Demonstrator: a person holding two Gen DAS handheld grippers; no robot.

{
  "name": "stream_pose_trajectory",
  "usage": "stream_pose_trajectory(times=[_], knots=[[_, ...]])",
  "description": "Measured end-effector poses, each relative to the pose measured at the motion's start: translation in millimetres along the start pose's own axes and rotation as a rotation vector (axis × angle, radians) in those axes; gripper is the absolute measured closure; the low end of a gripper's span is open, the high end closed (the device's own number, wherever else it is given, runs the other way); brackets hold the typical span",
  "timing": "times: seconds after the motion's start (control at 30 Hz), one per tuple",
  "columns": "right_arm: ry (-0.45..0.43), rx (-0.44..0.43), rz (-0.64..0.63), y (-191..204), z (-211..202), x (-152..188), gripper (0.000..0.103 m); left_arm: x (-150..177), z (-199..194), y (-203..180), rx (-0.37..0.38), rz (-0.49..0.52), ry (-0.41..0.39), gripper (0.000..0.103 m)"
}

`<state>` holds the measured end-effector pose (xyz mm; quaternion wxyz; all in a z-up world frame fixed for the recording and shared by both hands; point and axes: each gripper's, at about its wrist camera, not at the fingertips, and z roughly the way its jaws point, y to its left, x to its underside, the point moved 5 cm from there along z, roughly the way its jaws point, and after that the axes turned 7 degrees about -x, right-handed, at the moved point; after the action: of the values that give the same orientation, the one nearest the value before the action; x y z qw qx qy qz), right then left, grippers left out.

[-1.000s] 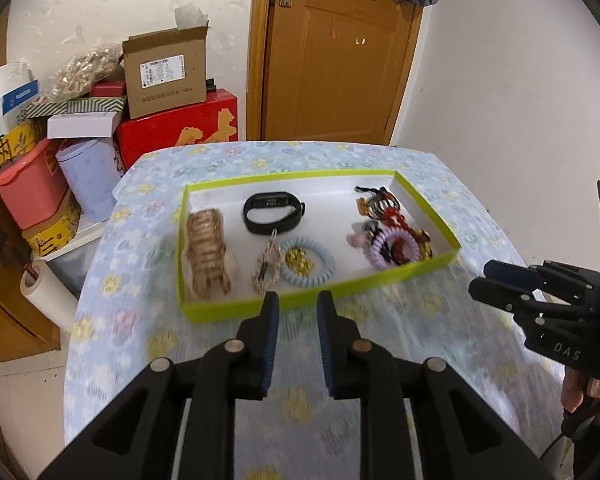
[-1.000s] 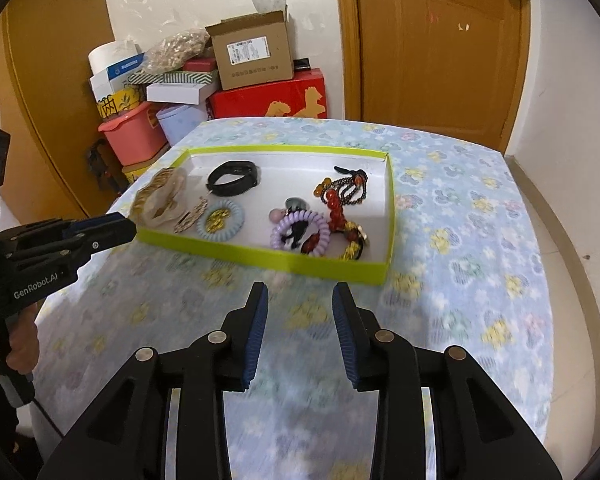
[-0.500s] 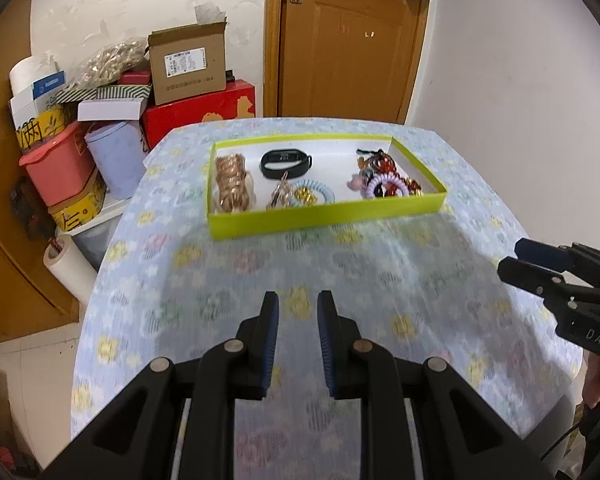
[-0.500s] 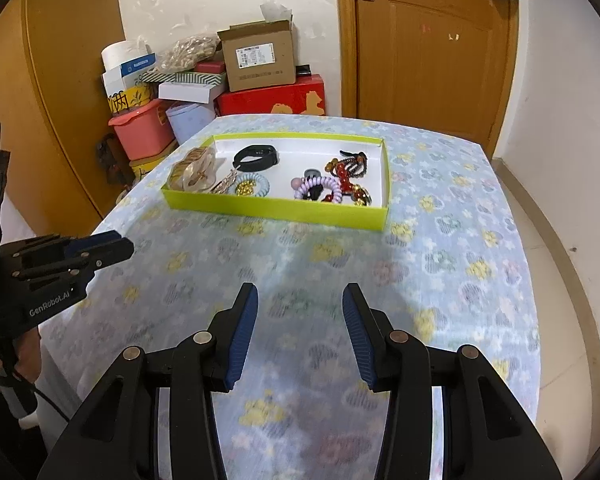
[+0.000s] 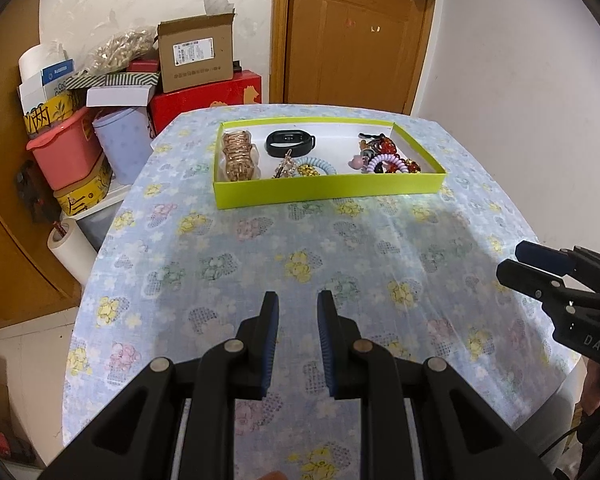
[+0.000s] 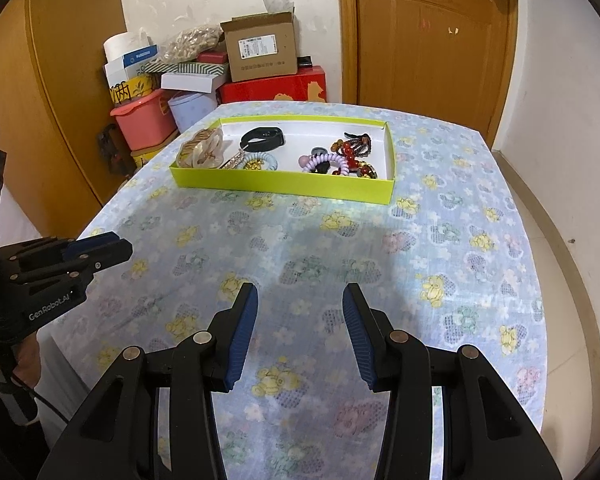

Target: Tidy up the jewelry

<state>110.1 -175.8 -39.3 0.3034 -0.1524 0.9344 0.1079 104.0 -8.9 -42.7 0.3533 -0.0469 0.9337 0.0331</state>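
Green box point(image 5: 328, 190) far ahead of our tongs holds all the jewelry point(image 6: 340, 158) on the desk point(image 5: 300, 240), left tongs point(image 5: 293, 308) narrow, right tongs point(image 6: 300, 300) wide, both empty, so we cannot tell whether sorting is starting or done.

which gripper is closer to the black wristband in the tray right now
Left, by a slight margin. The left gripper faces the wristband almost straight ahead; the right gripper sits off to its right. Both hang far short of the tray.
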Motion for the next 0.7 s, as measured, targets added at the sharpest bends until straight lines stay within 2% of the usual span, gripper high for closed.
stream_pose_trajectory(times=[0.7], knots=[[0.012, 0.0, 0.001, -4.5, 2.8, 1.9, 0.058, 2.2, 1.3, 2.0, -0.004, -0.011, 0.007, 0.082]])
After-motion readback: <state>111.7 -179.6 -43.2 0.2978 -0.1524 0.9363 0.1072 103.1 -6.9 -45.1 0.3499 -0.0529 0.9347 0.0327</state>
